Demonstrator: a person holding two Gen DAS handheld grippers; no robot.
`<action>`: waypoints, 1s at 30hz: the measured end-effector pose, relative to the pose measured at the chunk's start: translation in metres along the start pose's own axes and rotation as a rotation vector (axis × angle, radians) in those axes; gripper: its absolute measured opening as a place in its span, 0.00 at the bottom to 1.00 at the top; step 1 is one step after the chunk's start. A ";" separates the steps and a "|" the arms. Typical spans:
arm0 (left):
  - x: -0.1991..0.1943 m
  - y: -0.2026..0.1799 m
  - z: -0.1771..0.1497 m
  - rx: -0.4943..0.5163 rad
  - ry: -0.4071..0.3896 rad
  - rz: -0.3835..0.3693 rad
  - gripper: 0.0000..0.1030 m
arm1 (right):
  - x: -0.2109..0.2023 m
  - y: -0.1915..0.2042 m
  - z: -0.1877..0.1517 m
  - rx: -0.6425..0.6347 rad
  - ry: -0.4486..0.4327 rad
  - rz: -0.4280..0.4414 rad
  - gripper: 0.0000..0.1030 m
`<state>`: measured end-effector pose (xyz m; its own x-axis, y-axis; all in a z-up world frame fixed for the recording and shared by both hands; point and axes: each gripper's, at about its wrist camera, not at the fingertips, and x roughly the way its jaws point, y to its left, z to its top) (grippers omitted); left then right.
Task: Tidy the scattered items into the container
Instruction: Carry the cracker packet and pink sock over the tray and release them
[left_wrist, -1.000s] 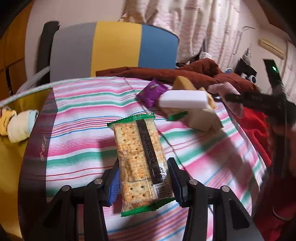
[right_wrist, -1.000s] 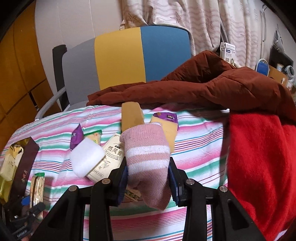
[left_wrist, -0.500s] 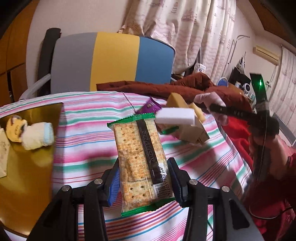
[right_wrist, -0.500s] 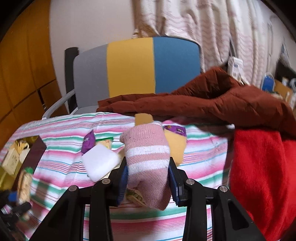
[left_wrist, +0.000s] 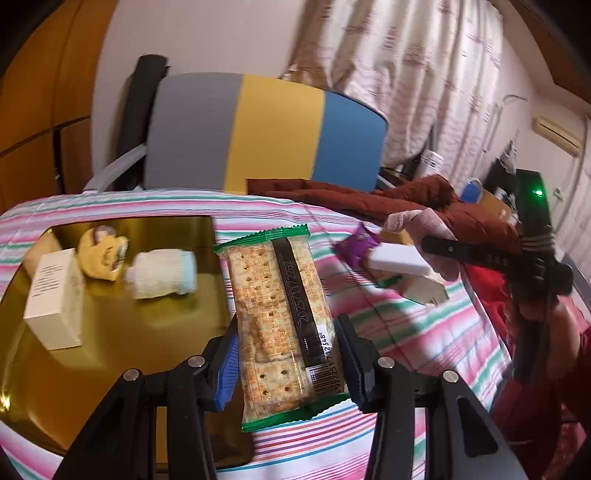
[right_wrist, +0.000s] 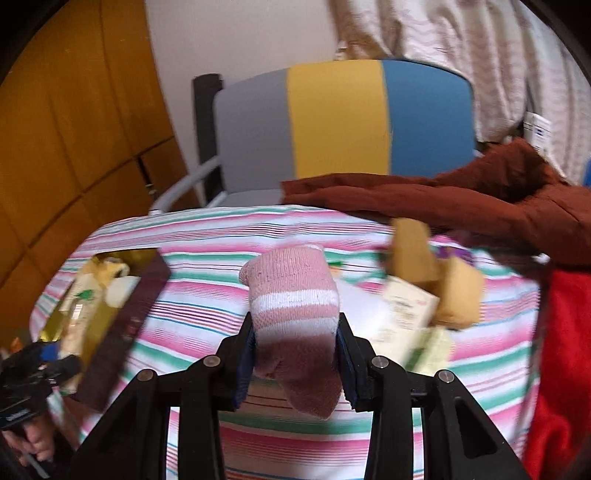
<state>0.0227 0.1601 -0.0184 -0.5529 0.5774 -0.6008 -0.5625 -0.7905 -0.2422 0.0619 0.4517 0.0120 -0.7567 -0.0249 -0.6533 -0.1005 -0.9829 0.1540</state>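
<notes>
The left gripper (left_wrist: 286, 360) is pinching the cracker pack (left_wrist: 282, 321) and the right gripper (right_wrist: 295, 354) is pinching the pink sock (right_wrist: 295, 306), so both should be let go gently right over the gold tray (left_wrist: 110, 343).

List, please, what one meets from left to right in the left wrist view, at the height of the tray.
White box → yellow soft toy → rolled white sock → cracker packet → purple wrapper → white block.
</notes>
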 end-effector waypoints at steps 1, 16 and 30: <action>-0.001 0.004 0.000 -0.009 0.000 0.004 0.46 | 0.002 0.013 0.002 -0.017 0.001 0.012 0.39; -0.006 0.100 0.007 -0.149 0.068 0.125 0.46 | 0.043 0.165 0.010 -0.046 0.102 0.277 0.39; 0.010 0.152 0.008 -0.191 0.174 0.174 0.46 | 0.097 0.238 -0.002 -0.042 0.251 0.350 0.39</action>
<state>-0.0738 0.0471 -0.0551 -0.5082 0.3993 -0.7631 -0.3333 -0.9082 -0.2532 -0.0336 0.2154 -0.0162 -0.5590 -0.3970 -0.7280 0.1645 -0.9136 0.3719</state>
